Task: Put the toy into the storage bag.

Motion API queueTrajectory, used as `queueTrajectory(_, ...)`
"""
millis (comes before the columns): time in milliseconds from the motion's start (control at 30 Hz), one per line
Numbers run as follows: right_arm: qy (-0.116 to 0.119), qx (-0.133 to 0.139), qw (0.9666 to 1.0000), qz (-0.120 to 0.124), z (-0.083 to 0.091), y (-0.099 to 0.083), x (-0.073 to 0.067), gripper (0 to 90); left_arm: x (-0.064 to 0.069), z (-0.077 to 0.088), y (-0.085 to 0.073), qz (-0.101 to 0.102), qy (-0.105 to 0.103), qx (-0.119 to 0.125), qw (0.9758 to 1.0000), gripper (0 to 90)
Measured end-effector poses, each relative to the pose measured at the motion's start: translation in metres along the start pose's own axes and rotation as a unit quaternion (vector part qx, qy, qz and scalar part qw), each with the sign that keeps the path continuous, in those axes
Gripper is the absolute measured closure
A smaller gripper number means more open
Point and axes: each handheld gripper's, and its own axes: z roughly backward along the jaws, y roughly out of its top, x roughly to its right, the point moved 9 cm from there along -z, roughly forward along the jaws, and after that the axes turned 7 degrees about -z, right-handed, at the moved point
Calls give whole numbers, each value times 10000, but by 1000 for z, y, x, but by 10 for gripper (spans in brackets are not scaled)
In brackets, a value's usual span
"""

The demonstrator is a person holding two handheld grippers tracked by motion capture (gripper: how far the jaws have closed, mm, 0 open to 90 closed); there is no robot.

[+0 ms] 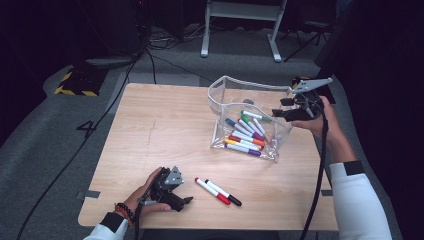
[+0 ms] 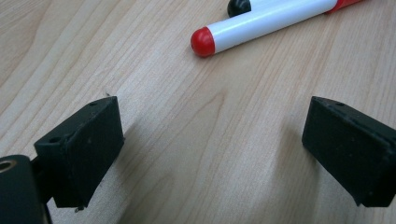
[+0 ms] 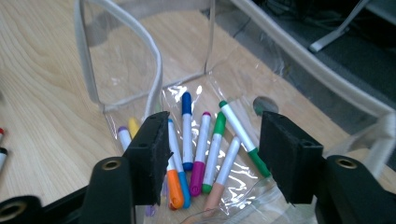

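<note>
Wood-grain table (image 1: 165, 125) is being occupied at its near edge by the left gripper (image 1: 187, 200), jaws held apart and empty. Just beyond, the red-capped marker (image 1: 212, 191) and black-capped marker (image 1: 223, 192) are lying parallel, long axes running diagonally near-right. Farther off, the right gripper (image 1: 276, 114) is being held with jaws apart and empty over the clear pouch (image 1: 227, 90) of markers.

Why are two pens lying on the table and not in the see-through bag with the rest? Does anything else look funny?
The red-capped marker and the black-capped marker lie loose on the table, apart from the clear pouch that holds the other markers. They look left out. Nothing seems spilled or broken.
</note>
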Motion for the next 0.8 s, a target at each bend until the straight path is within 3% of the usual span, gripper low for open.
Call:
queueTrajectory(300,19,622,9980,78,37,-7,-18,358,0,0,0,1,0,2,10000,57)
queueTrajectory(533,95,730,9969,280,48,-24,-47,351,0,0,0,6,8,0,10000,57)
queueTrajectory(800,264,741,9960,423,48,-52,-78,337,0,0,0,8,18,-2,10000,57)
